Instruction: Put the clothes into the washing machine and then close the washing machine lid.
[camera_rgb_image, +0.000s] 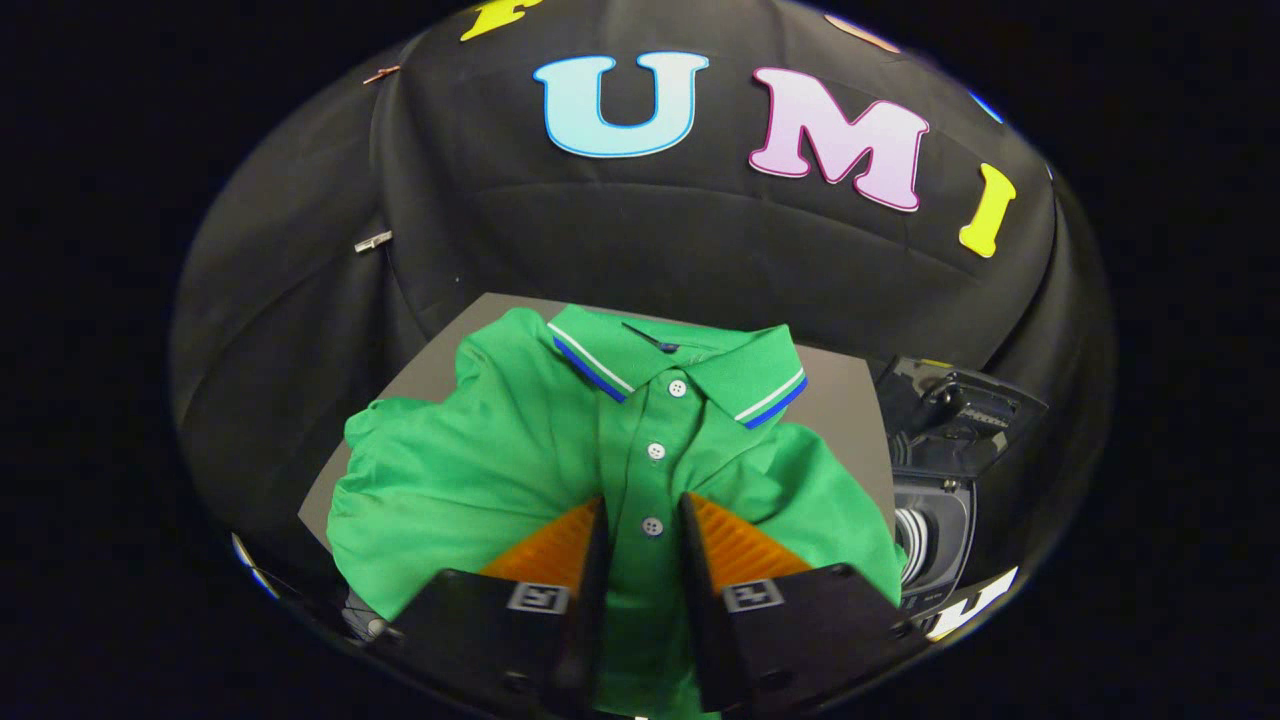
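A green polo shirt (500, 450) with a blue-and-white striped collar and white buttons lies bunched on the grey tabletop (845, 400). My gripper (645, 515) is down on the shirt's front. Its two fingers stand close together with the button strip pinched between them, and the cloth's folds draw in toward the tips. To the right of the table stands a small dark washing machine (935, 540). Its lid (960, 410) is raised, and the drum opening shows below it.
Black cloth walls close the booth behind and on both sides of the table. The washing machine sits just past the table's right edge, lower than the tabletop. A bare strip of table shows beyond the shirt's collar.
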